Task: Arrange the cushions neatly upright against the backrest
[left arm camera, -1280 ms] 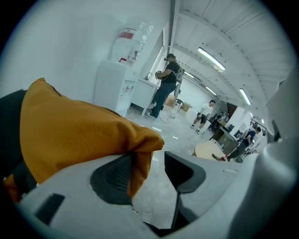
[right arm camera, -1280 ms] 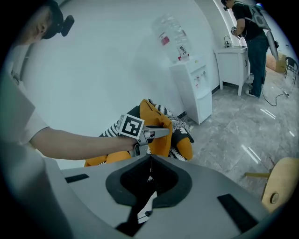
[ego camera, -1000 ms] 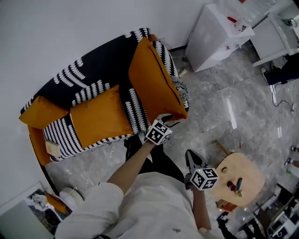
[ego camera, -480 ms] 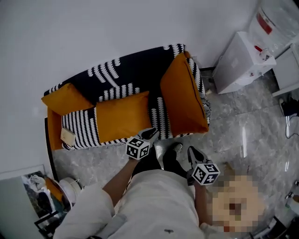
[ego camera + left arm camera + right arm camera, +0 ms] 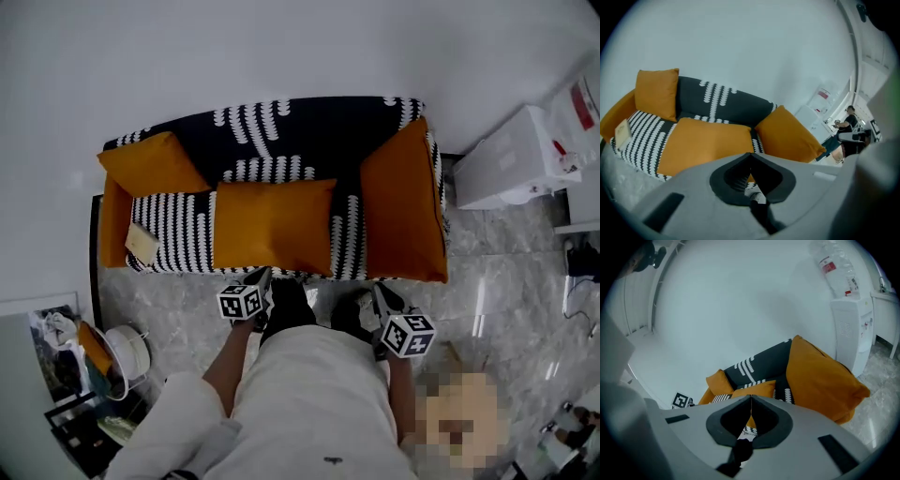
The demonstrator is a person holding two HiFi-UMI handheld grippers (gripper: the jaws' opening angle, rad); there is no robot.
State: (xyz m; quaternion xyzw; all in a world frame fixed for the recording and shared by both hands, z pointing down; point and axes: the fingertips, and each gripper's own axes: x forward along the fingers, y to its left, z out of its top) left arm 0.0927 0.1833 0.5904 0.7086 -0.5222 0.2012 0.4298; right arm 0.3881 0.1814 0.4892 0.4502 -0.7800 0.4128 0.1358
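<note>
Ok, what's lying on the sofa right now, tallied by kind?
Cushions: 3, left, middle, right
Tag: 1
Total: 4

Legible text: none.
- Bottle (image 5: 833, 269): red label, print too small to read.
- Tag (image 5: 141, 246) on sofa (image 5: 309, 131): nothing readable.
- Left tool (image 5: 259, 277), right tool (image 5: 380, 294): cubes with square black-and-white markers, no characters.
- Marker (image 5: 682, 401) beside sofa: same kind.
</note>
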